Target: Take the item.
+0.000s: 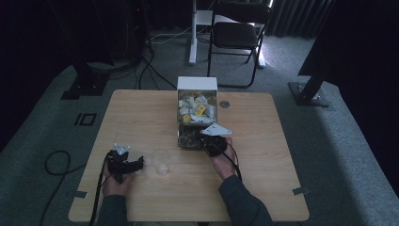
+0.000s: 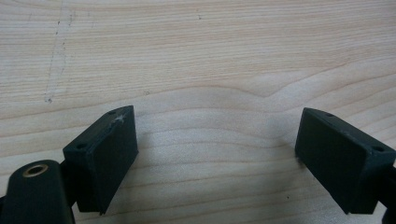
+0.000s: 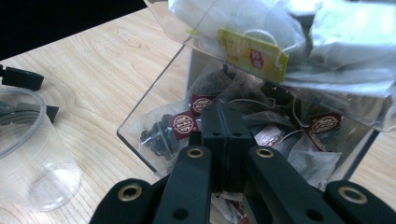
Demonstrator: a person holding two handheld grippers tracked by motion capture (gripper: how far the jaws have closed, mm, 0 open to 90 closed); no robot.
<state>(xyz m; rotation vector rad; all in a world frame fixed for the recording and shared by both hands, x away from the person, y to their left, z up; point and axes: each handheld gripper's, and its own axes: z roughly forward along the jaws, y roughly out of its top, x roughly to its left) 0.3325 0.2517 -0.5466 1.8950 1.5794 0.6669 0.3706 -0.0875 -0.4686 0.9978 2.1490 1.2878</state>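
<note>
Black jaws of the right gripper (image 3: 223,140) rise from the bottom of the right gripper view pressed flat together, their tips just inside the open front of a clear box (image 3: 154,109) of tea bags. Whether a bag or its string is pinched between them I cannot tell; nothing shows in the seam. Directly ahead of those tips, and a little to either side, lie dark tea bags with maroon tags (image 3: 181,124); above them, on an upper level of the box, sits a bag with a yellow tag (image 3: 254,53).

From the high view the same box (image 1: 196,117) stands at the middle of the worktop (image 1: 141,113), its long axis running away from the person, and the right gripper (image 1: 214,141) is at its near end. The right hand is plainly the nearer one to the bags.

Off to the left of the right gripper stands a clear plastic cup (image 1: 160,161), upright and empty as far as I can see. The left gripper (image 1: 123,162) rests just beside the cup, on its far side from the right gripper. Its jaws stand wide apart over bare wood, holding nothing.

I judge the coming move to be a tea bag drawn back out of the box and carried sideways, leftward, to the cup.
</note>
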